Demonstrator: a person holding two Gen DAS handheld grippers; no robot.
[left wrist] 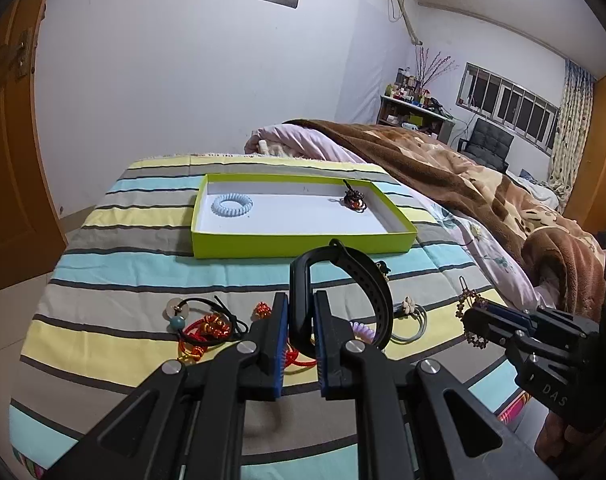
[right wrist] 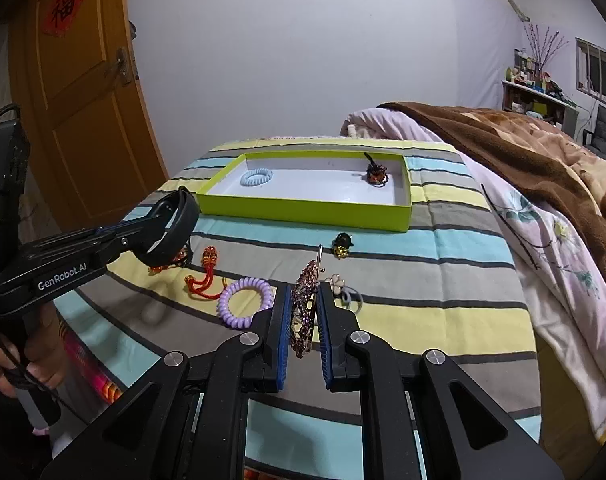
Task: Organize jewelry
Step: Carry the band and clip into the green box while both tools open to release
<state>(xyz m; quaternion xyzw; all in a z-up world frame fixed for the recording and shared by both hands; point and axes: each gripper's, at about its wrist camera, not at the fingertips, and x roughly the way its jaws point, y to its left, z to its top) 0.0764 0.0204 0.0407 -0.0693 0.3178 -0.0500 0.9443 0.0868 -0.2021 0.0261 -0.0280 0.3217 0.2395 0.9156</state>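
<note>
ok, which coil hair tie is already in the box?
The pale blue coil hair tie, lying at the left end of the green box. The purple coil hair tie lies on the striped blanket, outside the box.

Both wrist cameras look forward and down along their own fingers from close above the striped bedspread (left wrist: 103, 216), sharing the green tray (right wrist: 303, 210) beyond.

Even, cool indoor light; soft shadows inside green tray (left wrist: 303, 246); windows (left wrist: 507, 100) dark. Strong fisheye bending, black vignette at corners. Focus sharp, no motion blur.
</note>
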